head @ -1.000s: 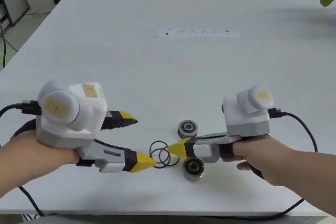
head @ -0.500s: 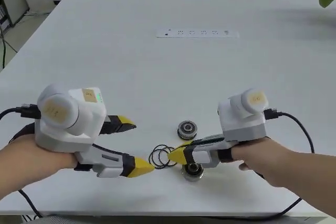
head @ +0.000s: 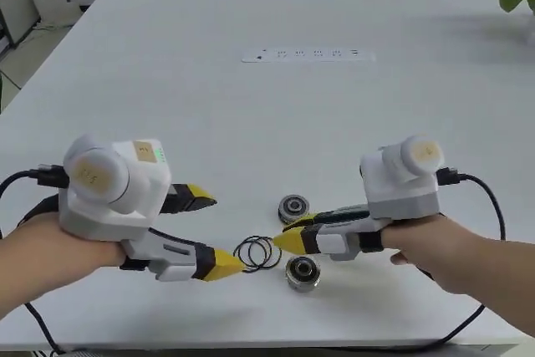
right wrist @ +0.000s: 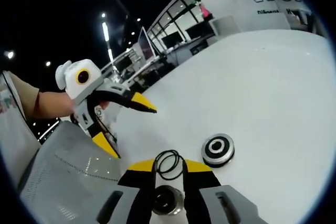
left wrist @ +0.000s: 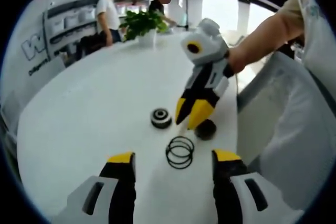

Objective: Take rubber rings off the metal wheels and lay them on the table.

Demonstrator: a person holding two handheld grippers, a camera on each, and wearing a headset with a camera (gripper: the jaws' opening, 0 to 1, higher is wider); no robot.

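Same build on both: left gripper (head: 219, 232) and right gripper (head: 280, 240) have light grey shells, black mid-sections and yellow-tipped fingers (head: 219, 262). Small green light (head: 160, 155) on the left shell. Black cable (head: 472, 180) exits right unit at 3 o'clock, second black cable (head: 25, 173) exits left at 9. Sleeve (left wrist: 307, 9) looks cream and short, but it's blurred.

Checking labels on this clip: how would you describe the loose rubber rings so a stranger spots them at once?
Start at the white table, on the person's side of the power strip. Between the yellow tips of the left gripper and right gripper lie the rubber rings. Unlike the far metal wheel and near metal wheel beside them, they are thin black overlapping loops lying flat.
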